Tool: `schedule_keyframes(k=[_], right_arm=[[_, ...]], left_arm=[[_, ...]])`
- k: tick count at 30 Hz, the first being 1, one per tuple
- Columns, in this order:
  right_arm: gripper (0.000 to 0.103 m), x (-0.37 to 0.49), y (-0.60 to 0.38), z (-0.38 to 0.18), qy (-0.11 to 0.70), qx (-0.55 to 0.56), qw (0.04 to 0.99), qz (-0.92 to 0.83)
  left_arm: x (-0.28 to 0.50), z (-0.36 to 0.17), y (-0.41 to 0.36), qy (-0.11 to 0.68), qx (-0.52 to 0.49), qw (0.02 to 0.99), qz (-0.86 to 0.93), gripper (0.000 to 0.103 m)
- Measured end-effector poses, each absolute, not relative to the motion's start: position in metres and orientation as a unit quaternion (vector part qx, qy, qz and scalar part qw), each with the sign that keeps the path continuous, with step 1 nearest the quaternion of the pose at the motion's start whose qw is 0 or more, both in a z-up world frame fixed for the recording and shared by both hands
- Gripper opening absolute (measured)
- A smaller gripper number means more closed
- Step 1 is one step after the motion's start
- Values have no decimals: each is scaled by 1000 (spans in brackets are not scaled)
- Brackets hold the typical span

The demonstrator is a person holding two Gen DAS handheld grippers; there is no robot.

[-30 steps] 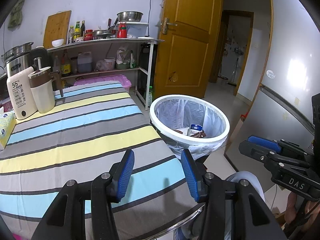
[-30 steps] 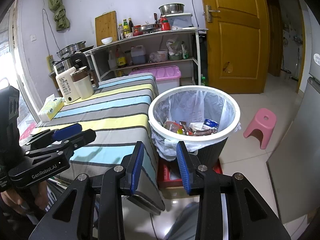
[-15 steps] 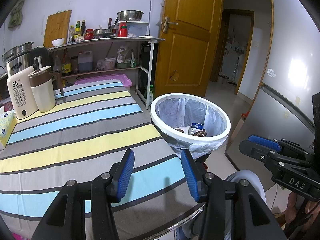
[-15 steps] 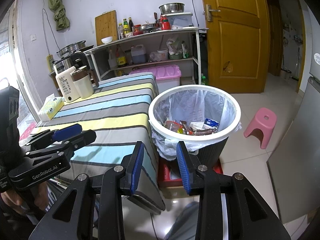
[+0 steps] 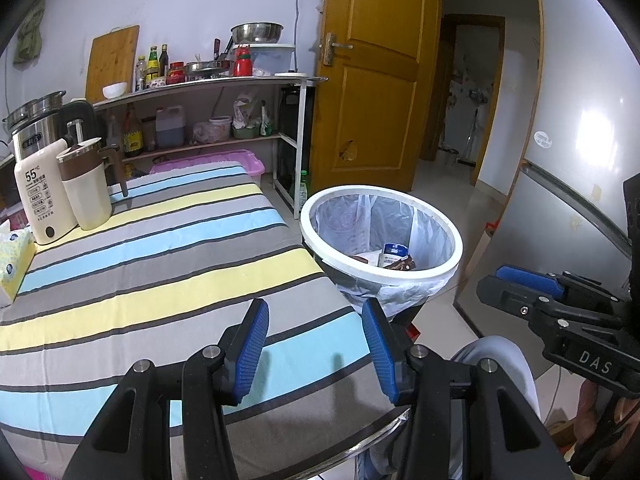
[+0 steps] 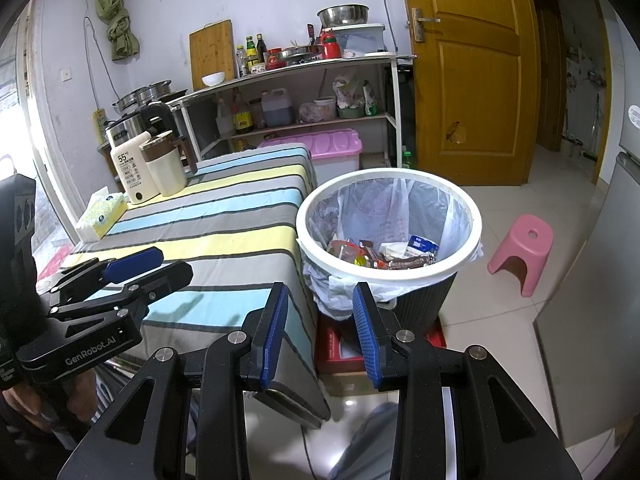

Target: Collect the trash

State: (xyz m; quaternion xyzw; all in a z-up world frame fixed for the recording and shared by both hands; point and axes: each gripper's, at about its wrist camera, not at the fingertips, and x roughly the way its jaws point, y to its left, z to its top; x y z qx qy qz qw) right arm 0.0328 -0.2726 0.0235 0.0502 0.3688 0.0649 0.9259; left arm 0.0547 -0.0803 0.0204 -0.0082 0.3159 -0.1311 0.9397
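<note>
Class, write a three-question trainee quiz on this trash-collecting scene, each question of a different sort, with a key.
1. True or false: the left gripper holds a wrapper.
2. Where does the trash bin stand? A on the striped table; B on the floor beside it; C on the pink stool.
3. What lies inside the bin's white liner?

Key: 1 false, both it and the right gripper are open and empty; 2 B; 3 wrappers and packets.

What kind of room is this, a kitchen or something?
Most likely a small home kitchen: a shelf crowded with sauce bottles and a metal bowl, a cutting board against the wall, and a fridge by the door.
</note>
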Motion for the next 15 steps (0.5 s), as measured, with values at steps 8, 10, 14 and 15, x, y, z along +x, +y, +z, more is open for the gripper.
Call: schedule_keyframes(k=[8, 10, 14, 15], right_arm=[[35, 33, -273, 24, 369, 50, 926, 65], [35, 33, -273, 24, 369, 50, 926, 65], [35, 33, -272, 24, 369, 51, 926, 65], [35, 33, -272, 24, 369, 50, 926, 65]], left_arm=[[55, 20, -82, 318, -6, 939, -131, 48], [55, 20, -81, 319, -7, 939, -131, 48], [55, 20, -82, 319, -5, 939, -131, 48], [55, 20, -82, 319, -5, 939, -131, 48]])
